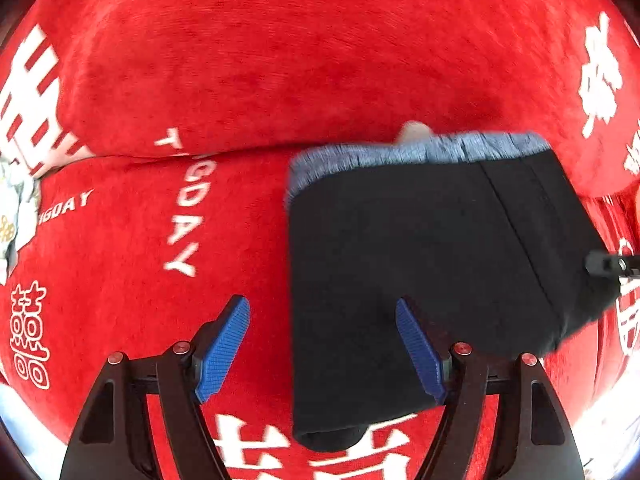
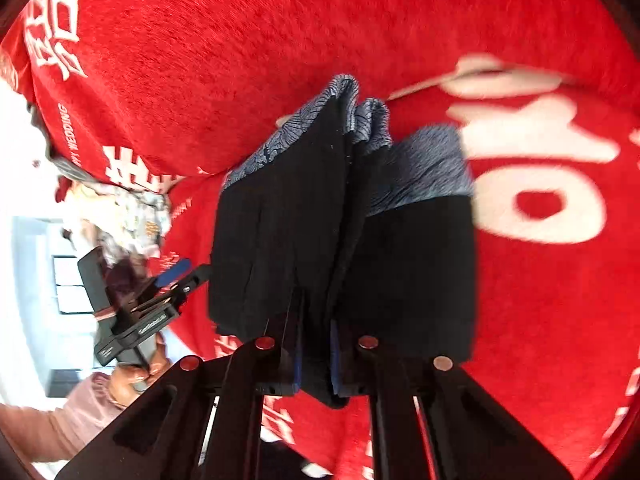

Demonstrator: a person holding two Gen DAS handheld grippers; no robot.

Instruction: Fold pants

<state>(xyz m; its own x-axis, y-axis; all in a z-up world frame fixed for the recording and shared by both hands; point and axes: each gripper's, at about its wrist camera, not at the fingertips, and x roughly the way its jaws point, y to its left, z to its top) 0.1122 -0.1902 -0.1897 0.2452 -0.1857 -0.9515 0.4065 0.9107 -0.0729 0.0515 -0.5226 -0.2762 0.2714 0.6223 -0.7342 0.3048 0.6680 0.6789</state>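
The black pants (image 1: 420, 264) with a blue-grey patterned waistband lie folded into a compact block on the red blanket (image 1: 240, 60). My left gripper (image 1: 322, 344) is open and empty, its blue pads (image 1: 224, 348) spread over the block's left edge, hovering above it. In the right wrist view, my right gripper (image 2: 316, 364) is shut on the pants (image 2: 280, 240), pinching the folded layers, which hang bunched ahead of the fingers. The left gripper also shows in the right wrist view (image 2: 176, 276) at the left, held by a hand.
The red blanket with white characters and "BIGDAY" lettering covers the whole surface, with a raised fold (image 1: 200, 148) behind the pants. A pale patterned cloth (image 1: 16, 208) lies at the far left edge. The right gripper's tip (image 1: 608, 264) shows at the pants' right side.
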